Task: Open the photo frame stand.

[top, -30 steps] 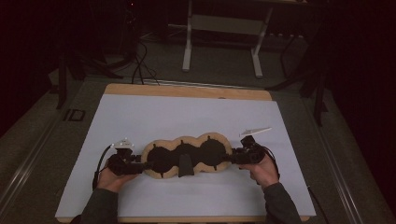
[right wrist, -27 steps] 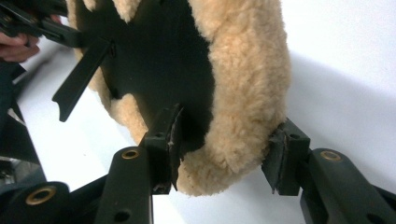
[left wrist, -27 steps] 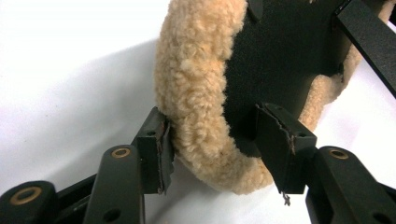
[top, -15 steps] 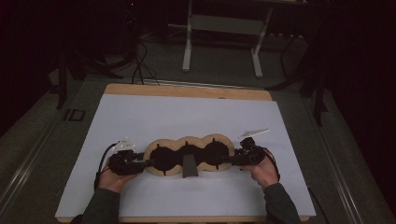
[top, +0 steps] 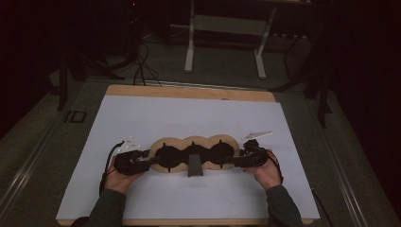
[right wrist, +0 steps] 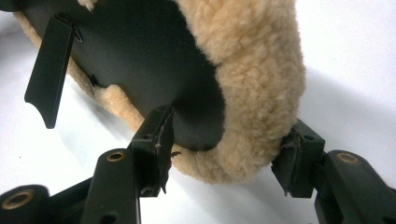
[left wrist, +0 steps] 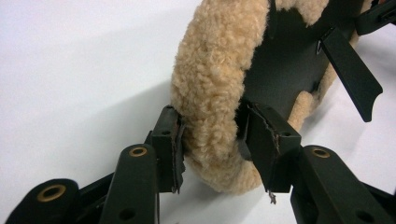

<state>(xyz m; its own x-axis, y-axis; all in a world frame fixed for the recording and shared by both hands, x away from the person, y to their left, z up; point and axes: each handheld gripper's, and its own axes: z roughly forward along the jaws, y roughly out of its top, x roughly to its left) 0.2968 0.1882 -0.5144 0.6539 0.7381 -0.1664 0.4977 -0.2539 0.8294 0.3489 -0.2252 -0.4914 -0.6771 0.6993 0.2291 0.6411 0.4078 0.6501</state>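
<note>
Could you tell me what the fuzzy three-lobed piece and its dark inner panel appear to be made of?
The tan rim looks like curly fleece or sheepskin-style pile, matte and nubbly. The dark inner panel looks like smooth black leather or vinyl with a faint sheen; which one is unclear. A flat black strap hangs from it.

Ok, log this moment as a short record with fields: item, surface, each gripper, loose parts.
item: tan fleece pad with three black lobes, lying flat
surface: white sheet on the wooden table
left gripper: at the pad's left end, fingers against the fleece rim, just been closing
right gripper: at the pad's right end, rim between its fingers, just been opening
loose parts: black strap hanging from the middle lobe toward the person
</note>
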